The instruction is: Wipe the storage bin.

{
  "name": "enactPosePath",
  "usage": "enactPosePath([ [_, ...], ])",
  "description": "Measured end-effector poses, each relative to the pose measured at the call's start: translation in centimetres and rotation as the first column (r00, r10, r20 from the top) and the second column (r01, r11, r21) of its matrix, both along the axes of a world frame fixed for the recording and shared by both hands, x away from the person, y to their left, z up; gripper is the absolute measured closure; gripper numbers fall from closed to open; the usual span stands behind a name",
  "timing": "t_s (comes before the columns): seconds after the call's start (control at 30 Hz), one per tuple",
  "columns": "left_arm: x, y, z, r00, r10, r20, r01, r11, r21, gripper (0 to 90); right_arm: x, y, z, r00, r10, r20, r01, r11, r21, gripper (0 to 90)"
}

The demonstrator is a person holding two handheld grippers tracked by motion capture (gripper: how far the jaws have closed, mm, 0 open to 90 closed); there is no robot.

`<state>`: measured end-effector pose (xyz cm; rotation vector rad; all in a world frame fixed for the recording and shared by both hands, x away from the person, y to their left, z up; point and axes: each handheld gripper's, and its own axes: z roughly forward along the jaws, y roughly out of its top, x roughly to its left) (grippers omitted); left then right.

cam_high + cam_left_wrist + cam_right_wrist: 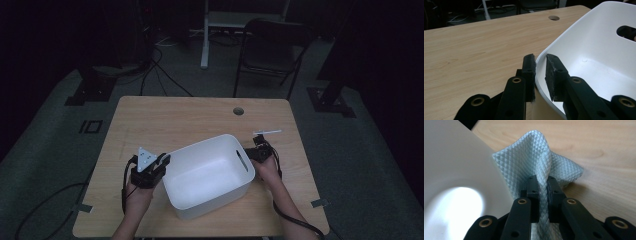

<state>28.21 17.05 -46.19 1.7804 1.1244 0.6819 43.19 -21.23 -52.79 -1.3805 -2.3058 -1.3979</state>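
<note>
On the wooden worktop (165, 120) sits a white plastic tub (207, 175), slightly askew. At its left rim the left hand-held gripper (540, 65) is clamped on the wall, one pad outside and one inside. Just beside the tub's right wall, near the handle slot (242, 161), the right hand-held gripper (543, 185) pinches a fold of pale blue waffle-textured cloth (541, 162), its lower corner touching the wood.

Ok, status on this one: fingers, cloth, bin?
Left gripper clamped on white bin rim. Right gripper shut on pale blue cloth, beside the bin's outer wall. Nothing in the way.
</note>
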Motion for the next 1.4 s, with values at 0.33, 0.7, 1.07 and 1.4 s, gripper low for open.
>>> enactPosePath([
  [0.33,0.1,0.8,-0.1,0.9956,-0.090,-0.026,0.088,0.9919,-0.092,64.7,-2.8,-4.0,3.6,0.9949,-0.043,0.091,0.036,0.9968,0.072,83.0],
  [0.7,1.3,2.4,1.6,0.9887,-0.150,0.005,0.150,0.9816,-0.119,44.3,-6.3,-7.4,4.9,0.9895,-0.075,0.124,0.059,0.9904,0.125,83.0],
  [1.07,2.8,1.9,0.6,0.9658,-0.258,-0.026,0.253,0.9596,-0.122,52.7,-8.4,-8.9,4.1,0.9865,-0.104,0.127,0.087,0.9879,0.128,83.0],
  [1.4,2.7,1.3,0.3,0.9795,-0.197,-0.045,0.192,0.9775,-0.087,77.5,-8.6,-8.9,3.6,0.9862,-0.114,0.120,0.097,0.9854,0.140,83.0],
])
